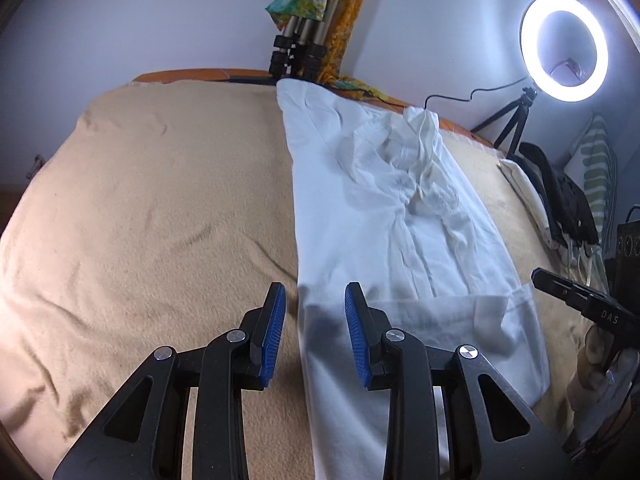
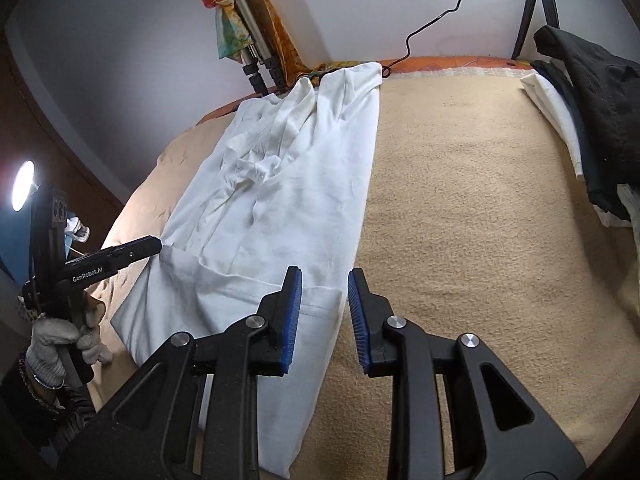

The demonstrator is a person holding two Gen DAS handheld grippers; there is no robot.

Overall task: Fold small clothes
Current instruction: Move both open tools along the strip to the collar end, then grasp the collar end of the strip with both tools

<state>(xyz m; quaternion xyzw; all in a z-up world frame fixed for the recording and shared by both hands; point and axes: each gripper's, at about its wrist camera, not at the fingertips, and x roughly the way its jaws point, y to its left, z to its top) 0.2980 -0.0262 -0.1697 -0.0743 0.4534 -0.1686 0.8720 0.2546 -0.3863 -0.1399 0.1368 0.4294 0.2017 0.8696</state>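
Observation:
A white garment (image 1: 380, 208) lies folded into a long strip on the beige blanket (image 1: 140, 200), its sleeves bunched along the middle. It also shows in the right wrist view (image 2: 288, 200). My left gripper (image 1: 315, 304) is open, its jaws astride the strip's left edge near the hem, just above the cloth. My right gripper (image 2: 325, 292) is open over the strip's right edge near the hem. Each gripper shows at the side of the other's view: the right one (image 1: 576, 292), the left one (image 2: 120, 258).
A pile of dark and white clothes (image 2: 588, 120) lies at the blanket's right side. A lit ring light (image 1: 564, 46) on a small tripod and a larger tripod (image 1: 296, 52) with a colourful cloth stand at the far wall.

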